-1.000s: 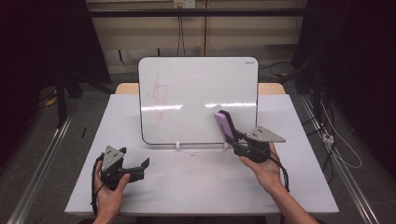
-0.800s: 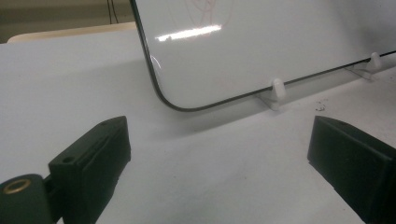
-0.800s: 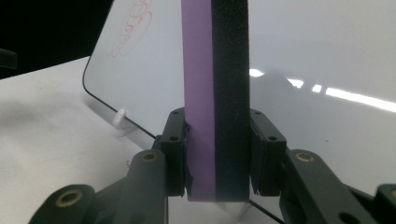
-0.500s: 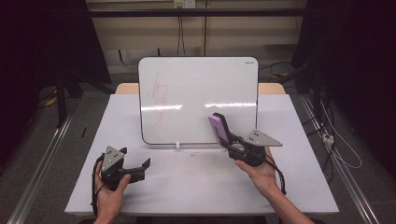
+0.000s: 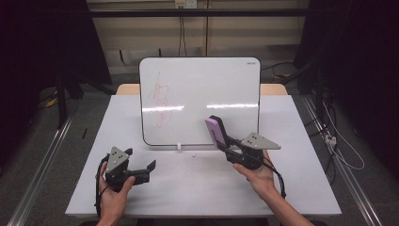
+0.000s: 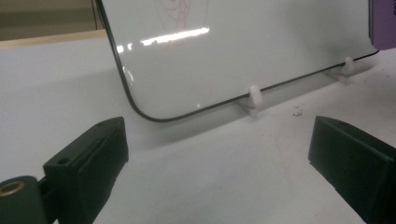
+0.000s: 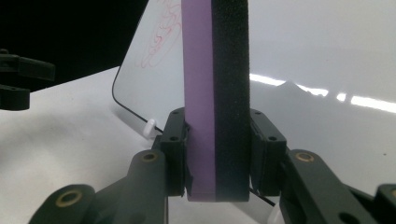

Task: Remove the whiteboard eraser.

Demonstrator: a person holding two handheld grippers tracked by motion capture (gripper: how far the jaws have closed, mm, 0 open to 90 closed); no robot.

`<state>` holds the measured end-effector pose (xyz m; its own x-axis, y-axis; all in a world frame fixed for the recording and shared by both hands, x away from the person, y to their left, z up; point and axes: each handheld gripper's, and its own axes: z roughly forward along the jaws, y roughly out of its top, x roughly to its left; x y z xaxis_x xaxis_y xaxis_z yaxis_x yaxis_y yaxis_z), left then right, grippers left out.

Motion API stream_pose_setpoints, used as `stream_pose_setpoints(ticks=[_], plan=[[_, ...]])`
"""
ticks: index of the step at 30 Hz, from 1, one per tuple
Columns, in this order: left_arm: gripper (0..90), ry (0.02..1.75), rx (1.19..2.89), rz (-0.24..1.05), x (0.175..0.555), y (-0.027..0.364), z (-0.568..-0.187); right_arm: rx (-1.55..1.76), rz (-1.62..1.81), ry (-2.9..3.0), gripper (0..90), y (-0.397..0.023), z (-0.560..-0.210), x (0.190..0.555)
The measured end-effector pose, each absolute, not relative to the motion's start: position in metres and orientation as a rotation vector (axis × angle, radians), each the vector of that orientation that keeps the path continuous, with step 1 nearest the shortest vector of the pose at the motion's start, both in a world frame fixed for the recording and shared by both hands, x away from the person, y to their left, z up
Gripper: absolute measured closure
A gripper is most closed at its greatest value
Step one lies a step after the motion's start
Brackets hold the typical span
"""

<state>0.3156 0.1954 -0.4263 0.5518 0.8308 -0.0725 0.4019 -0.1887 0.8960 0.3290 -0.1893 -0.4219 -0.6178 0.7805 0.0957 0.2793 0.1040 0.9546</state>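
A whiteboard (image 5: 202, 99) stands tilted back on small white clips (image 6: 253, 95) at mid table, with a red scribble (image 5: 161, 101) on its left half. My right gripper (image 5: 225, 145) is shut on a purple eraser (image 5: 215, 132) with a black felt face, held upright just in front of the board's lower right part. In the right gripper view the eraser (image 7: 215, 93) is clamped between both jaws of the right gripper (image 7: 217, 154), felt side to the right. My left gripper (image 5: 148, 172) rests open on the table at the front left, its jaws wide apart around nothing (image 6: 219, 158).
The white table (image 5: 301, 141) has bare room on both sides of the board and along its front edge. Cables lie on the floor to the right (image 5: 343, 150). Metal rails run beside the table on the floor (image 5: 42, 160).
My right gripper has carried the eraser a little to the left and slightly lower along the board's front. The left gripper has not moved.
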Motion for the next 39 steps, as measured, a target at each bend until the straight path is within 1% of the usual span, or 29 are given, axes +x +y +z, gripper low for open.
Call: stream_pose_setpoints(ticks=[8,12,17,21,25,29,34,39], plan=[[5.5,0.945,1.805,0.559,0.317,0.176,-0.416,1.009,1.581,1.943,64.4,-0.181,-0.420,0.327],[6.0,0.912,1.808,0.544,0.322,0.165,-0.408,1.000,1.601,1.941,64.4,-0.175,-0.418,0.328],[5.9,0.870,1.776,0.510,0.324,0.150,-0.397,0.975,1.627,1.952,64.4,-0.160,-0.417,0.331],[5.7,0.855,1.743,0.414,0.329,0.140,-0.393,0.959,1.643,1.962,64.4,-0.153,-0.417,0.331],[5.4,0.833,1.703,0.432,0.330,0.131,-0.388,0.958,1.667,1.957,64.4,-0.147,-0.418,0.333],[6.3,0.821,1.666,0.401,0.331,0.123,-0.384,0.962,1.683,1.944,64.4,-0.143,-0.419,0.335],[6.9,0.803,1.614,0.407,0.335,0.113,-0.383,0.973,1.720,1.935,64.4,-0.140,-0.419,0.334],[9.2,0.806,1.563,0.376,0.340,0.102,-0.385,1.008,1.751,1.919,64.3,-0.138,-0.420,0.334]])
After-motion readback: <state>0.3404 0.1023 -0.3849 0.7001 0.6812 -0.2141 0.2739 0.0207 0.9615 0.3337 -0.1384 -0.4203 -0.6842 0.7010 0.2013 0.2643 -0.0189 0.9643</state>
